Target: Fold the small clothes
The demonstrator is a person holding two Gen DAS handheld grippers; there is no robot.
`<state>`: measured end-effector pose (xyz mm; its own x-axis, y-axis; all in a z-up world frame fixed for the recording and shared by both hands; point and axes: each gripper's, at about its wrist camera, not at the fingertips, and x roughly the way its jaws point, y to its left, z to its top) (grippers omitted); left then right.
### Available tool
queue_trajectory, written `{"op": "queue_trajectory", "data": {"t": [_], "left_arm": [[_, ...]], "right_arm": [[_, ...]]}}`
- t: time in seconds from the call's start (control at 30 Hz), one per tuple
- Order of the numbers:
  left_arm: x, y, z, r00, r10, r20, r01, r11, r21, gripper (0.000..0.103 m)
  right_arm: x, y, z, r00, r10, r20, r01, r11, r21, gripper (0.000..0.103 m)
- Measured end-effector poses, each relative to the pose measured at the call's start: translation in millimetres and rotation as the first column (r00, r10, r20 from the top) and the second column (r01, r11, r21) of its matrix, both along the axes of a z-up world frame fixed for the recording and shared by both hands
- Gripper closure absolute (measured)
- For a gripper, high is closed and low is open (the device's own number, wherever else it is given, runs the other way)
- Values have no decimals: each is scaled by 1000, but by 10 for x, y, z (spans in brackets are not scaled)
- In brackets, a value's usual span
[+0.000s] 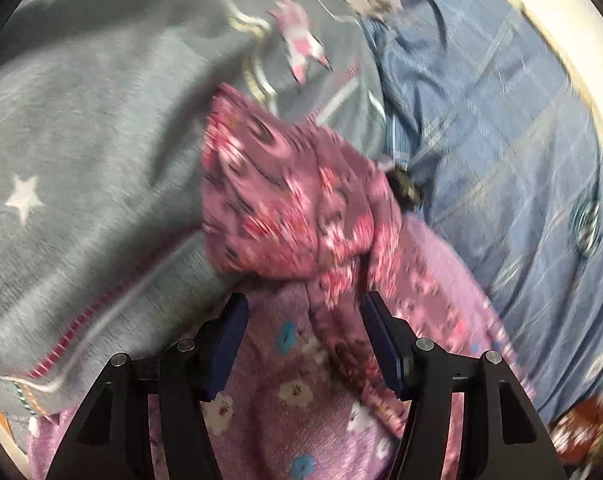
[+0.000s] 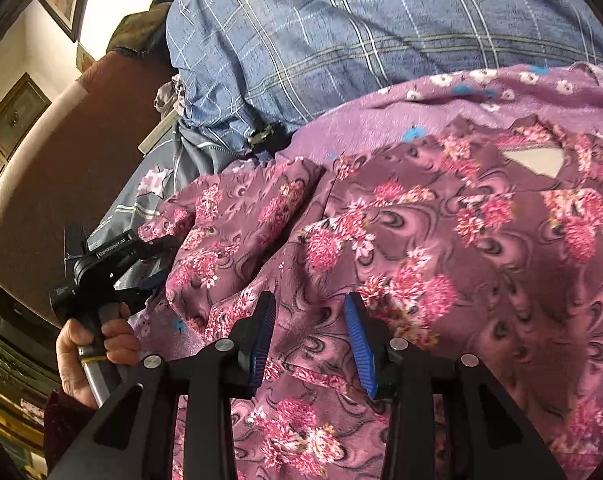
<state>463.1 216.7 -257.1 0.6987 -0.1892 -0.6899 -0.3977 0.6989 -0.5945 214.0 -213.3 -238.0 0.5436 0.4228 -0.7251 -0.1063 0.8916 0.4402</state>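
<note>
The small garment [image 2: 441,248], mauve with pink flower clusters and dark swirls, lay spread over a lilac fleece blanket [image 2: 381,120] dotted with white and blue flowers. Through my right wrist camera it filled the near and right part of the scene, with its neck opening [image 2: 535,160] at the far right. One part of it [image 2: 237,220] lay folded toward the left, with a crease between it and the main body.

My right gripper [image 2: 309,336] hung just above the garment's near part. Its blue pads [image 2: 359,340] stood moderately apart and were opening; the cloth lay beneath the gap, and neither pad pressed on it.

My left gripper [image 1: 303,340] showed in its own blurred view with its dark blue pads [image 1: 381,340] set wide. A bunched fold of the garment [image 1: 301,216] sat just beyond them, and a strip of it ran down through the gap. I could not tell whether that strip touched the right pad; nothing looked clamped. From the right camera, the same gripper [image 2: 157,268] sat at the garment's left edge, held by my hand [image 2: 97,356].

Farther out, a grey cloth with white stars [image 1: 93,160] lay to the left. A blue checked cover [image 2: 341,32] lay on the far side, and a brown headboard [image 2: 61,168] curved at the far left.
</note>
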Motion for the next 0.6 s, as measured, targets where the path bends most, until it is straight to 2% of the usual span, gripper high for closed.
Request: {"op": "queue_trajectory", "data": {"t": [0.07,0.1,0.3,0.4,0.47,0.5,0.53,0.6], "left_arm": [[-52,142,13,999,30,35,-29,999,-33,44],[-88,188,20,999,36,26,-34,997,-76,44],[-140,397,-123,996,83,46,-73,980,-185,43],[-85,460,-161,994,99,48,-88,977,-197,46],[-71,448,-109,991,113,70,-99,980,-170,60],[-60,456,-104,991,107,75,-95,984,-153,78],[-47,446,-86,992,97,78,-85,986,-142,89],[-74,407,-49,992,101,80,-90,987,-130,97]], "right_arm": [[-45,-26,17,1000,-2,-1,2,1000,-10,64],[-67,-58,13,1000,-5,-6,5,1000,-7,64],[-50,-108,-30,1000,-11,-27,11,1000,-3,64],[-62,-119,-49,999,-9,-32,9,1000,-5,64],[-77,-108,-54,1000,-5,-30,4,1000,-13,64],[-82,-101,-58,1000,-2,-29,1,1000,-18,64],[-88,-92,-60,1000,1,-29,-2,1000,-23,64],[-95,-80,-60,1000,3,-25,-3,1000,-31,64]]}}
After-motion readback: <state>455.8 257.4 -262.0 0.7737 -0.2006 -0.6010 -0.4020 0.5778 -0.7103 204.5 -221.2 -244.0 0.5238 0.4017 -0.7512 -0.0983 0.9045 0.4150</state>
